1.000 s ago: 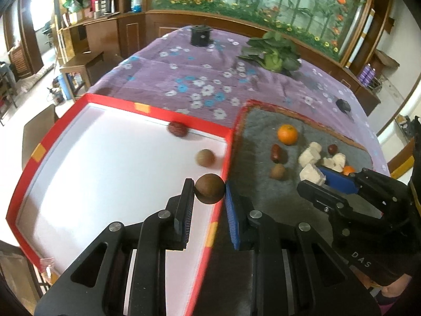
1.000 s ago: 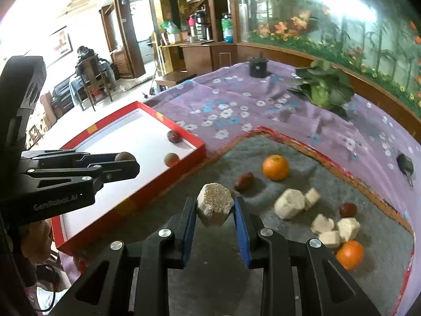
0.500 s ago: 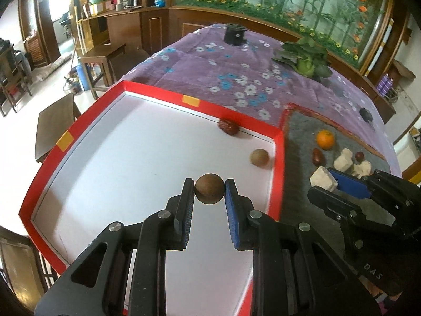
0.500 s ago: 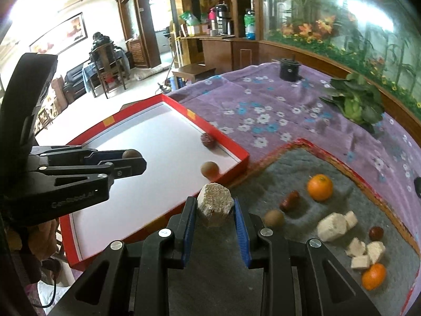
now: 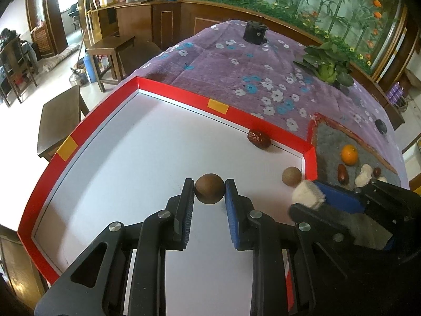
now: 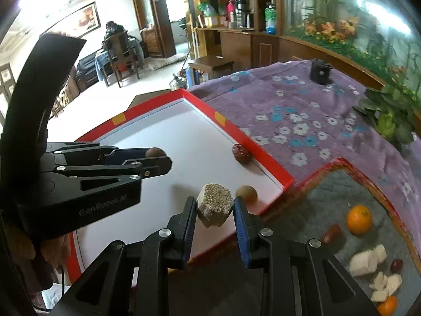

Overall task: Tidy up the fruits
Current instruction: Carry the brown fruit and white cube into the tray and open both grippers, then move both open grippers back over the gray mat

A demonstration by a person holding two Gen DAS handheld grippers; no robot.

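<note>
My left gripper (image 5: 209,188) is shut on a round brown fruit (image 5: 209,189) and holds it above the white floor of the red-rimmed tray (image 5: 173,93). In that tray lie a wrinkled red date (image 5: 259,138) by the far rim and a tan round fruit (image 5: 291,176) near the right corner. My right gripper (image 6: 215,205) is shut on a pale, rough-cut chunk (image 6: 214,205), over the tray's near right edge (image 6: 263,160). On the grey mat (image 6: 339,184) to the right sit an orange (image 6: 359,220), dates (image 6: 331,233) and several pale chunks (image 6: 364,262).
A purple flowered cloth (image 5: 252,68) covers the table. A leafy green vegetable (image 5: 327,65) and a black cylinder (image 5: 254,32) stand at its far side. Wooden stools and chairs (image 5: 110,52) are on the floor beyond the left edge.
Both grippers have moved left, from over the grey mat and tray rim to over the tray. Each keeps its hold on its piece.
</note>
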